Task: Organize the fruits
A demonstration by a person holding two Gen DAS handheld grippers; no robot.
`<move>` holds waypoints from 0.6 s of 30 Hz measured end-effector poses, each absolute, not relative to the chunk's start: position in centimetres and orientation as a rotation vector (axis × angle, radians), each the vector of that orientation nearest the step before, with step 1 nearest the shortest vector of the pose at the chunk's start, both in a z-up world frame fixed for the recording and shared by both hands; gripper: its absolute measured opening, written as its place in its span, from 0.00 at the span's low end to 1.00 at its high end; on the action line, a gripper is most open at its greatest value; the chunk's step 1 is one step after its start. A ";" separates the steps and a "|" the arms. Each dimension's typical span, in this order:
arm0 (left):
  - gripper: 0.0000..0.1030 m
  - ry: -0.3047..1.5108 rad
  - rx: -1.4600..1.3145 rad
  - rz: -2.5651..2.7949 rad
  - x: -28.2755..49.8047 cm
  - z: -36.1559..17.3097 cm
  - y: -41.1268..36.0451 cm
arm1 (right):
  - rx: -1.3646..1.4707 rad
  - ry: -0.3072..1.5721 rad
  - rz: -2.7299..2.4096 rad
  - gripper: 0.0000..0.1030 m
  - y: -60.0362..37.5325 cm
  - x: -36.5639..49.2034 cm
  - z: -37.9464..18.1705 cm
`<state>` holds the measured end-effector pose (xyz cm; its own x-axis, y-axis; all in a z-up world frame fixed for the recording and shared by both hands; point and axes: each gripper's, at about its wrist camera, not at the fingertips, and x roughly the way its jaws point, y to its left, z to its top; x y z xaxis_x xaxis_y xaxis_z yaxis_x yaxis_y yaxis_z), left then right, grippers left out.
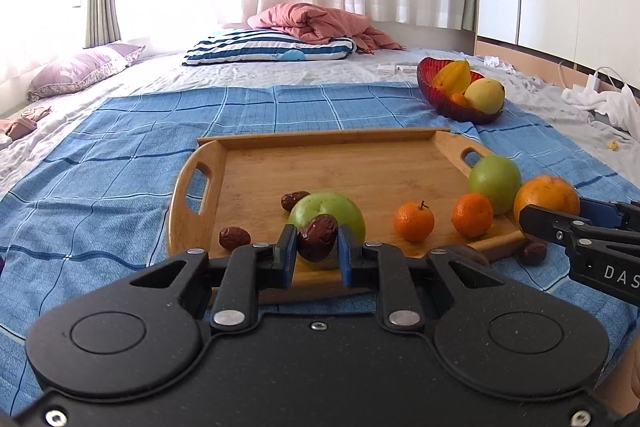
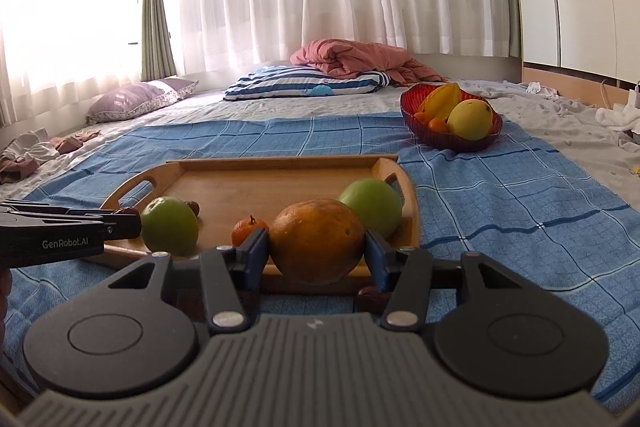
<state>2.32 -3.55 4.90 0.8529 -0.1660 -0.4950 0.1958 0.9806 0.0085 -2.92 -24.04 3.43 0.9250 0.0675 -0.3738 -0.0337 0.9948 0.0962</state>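
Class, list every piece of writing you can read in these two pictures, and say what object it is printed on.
"GenRobot.AI": white print on the side of the left claw, seen from the right wrist view.
"DAS": white letters on the body of the right claw, cut off by the picture's edge.
No other text is readable.

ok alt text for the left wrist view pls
The left gripper is shut on a red date above a wooden tray holding green apples, mandarins and loose dates, on a blue checked bedspread.
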 end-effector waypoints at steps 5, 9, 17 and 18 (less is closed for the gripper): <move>0.20 0.523 0.039 -0.162 3.9 5.7 -2.7 | 0.094 0.367 0.050 0.54 -24.0 -1.6 4.3; 0.20 0.515 0.022 -0.149 5.1 6.4 -1.9 | 0.097 0.359 0.054 0.54 -23.9 -0.6 4.7; 0.20 0.531 -0.017 -0.133 7.9 6.9 -0.5 | 0.134 0.368 0.087 0.54 -23.6 1.6 4.9; 0.20 0.535 -0.023 -0.132 8.4 6.9 -0.3 | 0.137 0.372 0.093 0.54 -23.6 2.0 4.9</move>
